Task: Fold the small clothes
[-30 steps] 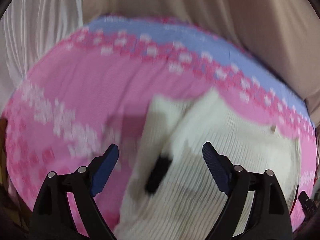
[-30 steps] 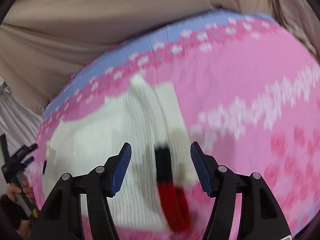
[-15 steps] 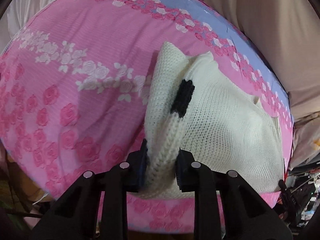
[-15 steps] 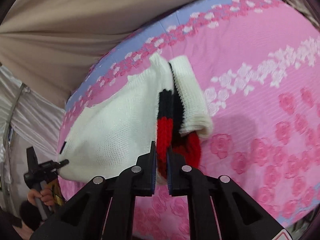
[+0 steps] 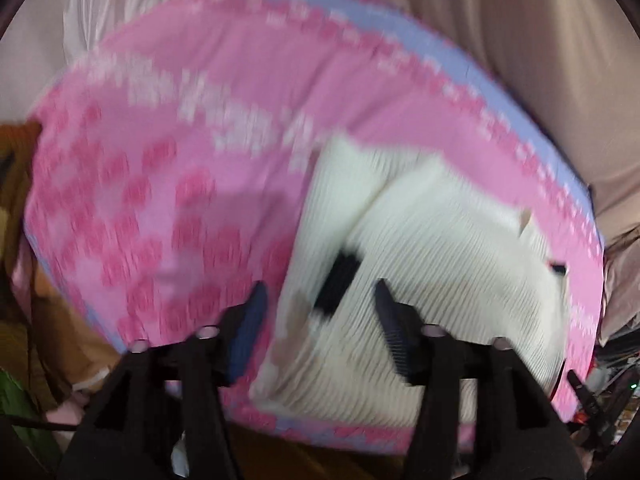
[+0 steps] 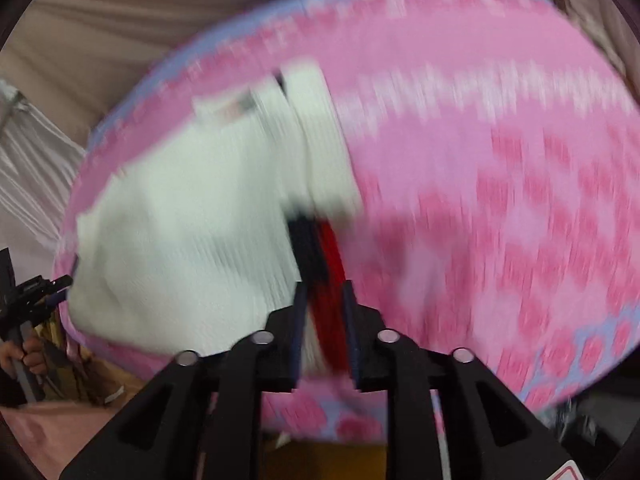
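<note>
One cream ribbed-knit sweater (image 5: 448,280), marked with a black patch (image 5: 338,284) and a black-and-red striped cuff (image 6: 324,272), lay on a round pink floral-print cloth (image 5: 192,184) edged in lavender. The left gripper (image 5: 318,312) had just been opening, its jaws wide over the knit without pressing. The right gripper (image 6: 324,320), also just opening, stood narrowly apart around the striped cuff; contact was blurred. Beige draped fabric (image 6: 120,32) hung behind.

Pink rose-patterned sheet (image 5: 208,184) with lilac border (image 5: 472,68), beige curtain (image 5: 520,20) behind.
</note>
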### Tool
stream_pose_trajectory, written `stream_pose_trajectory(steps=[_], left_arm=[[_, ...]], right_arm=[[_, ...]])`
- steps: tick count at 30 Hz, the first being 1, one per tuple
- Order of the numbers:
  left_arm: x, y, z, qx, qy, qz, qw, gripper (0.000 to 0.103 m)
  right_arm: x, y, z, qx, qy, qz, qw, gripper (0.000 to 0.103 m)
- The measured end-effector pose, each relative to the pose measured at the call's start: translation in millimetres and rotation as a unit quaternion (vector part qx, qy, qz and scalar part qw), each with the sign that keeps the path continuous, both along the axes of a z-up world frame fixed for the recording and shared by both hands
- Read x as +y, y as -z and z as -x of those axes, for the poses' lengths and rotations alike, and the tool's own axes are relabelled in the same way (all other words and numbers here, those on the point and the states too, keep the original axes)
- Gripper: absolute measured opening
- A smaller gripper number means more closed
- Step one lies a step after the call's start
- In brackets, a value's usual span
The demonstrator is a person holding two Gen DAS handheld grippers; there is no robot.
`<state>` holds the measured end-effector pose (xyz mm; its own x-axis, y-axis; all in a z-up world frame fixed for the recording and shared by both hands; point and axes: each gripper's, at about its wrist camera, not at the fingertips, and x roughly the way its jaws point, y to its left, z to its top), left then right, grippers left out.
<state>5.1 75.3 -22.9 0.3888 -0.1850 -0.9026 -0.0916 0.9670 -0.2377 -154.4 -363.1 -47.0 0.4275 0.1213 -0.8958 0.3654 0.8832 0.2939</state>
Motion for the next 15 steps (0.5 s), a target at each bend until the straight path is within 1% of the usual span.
stream_pose_trajectory(steps=[1,2,3,4,5,6,7,8,9,10,11,12,13,15], left_arm=[[-7,-8,-9,-0.019,0.006,0.002,0.9998,0.07],[-13,-10,-19,-0.024,0.013,0.003,0.9996,0.075],[-24,-8,-32,-0.026,0.024,0.011,0.9993,0.079],[-29,-3,-40,-0.028,0.03,0.02,0.999,0.08],[-35,5,-49,-0.025,0.028,0.019,0.9991,0.08],[-42,16,-59,-0.015,0.026,0.019,0.9994,0.08],[-47,31,-67,0.003,0.028,0.027,0.9993,0.078],[-51,43,-72,0.02,0.028,0.031,0.9989,0.061],[-55,53,-75,0.039,0.03,0.032,0.9983,0.026],[-59,61,-73,0.056,0.037,0.033,0.9972,0.012],[-62,59,-70,0.053,0.035,0.034,0.9974,0.007],[-58,47,-62,0.029,0.025,0.043,0.9984,0.006],[-57,38,-58,0.009,0.02,0.046,0.9987,0.006],[-47,12,-50,-0.032,0.006,0.04,0.9987,0.006]], right_arm=[[-2,-9,-12,-0.017,-0.001,0.017,1.0,0.06],[-3,-19,-30,-0.038,-0.005,0.033,0.999,0.067],[-4,-21,-46,-0.046,-0.013,0.039,0.998,0.067],[-4,-19,-67,-0.049,-0.027,0.041,0.998,0.066],[-4,-13,-79,-0.047,-0.034,0.041,0.997,0.066],[-3,-3,-98,-0.038,-0.039,0.043,0.998,0.066],[-2,5,-108,-0.031,-0.042,0.04,0.998,0.066],[0,19,-121,-0.02,-0.044,0.03,0.998,0.064],[2,30,-129,-0.008,-0.043,0.023,0.999,0.059],[6,38,-132,0.001,-0.045,0.013,0.999,0.035],[11,41,-134,0.005,-0.048,0.005,0.999,0.008],[15,38,-133,0.0,-0.048,0.003,0.999,0.009],[18,29,-129,-0.016,-0.046,0.006,0.999,0.008],[25,-8,-118,-0.077,-0.049,0.001,0.996,0.007]])
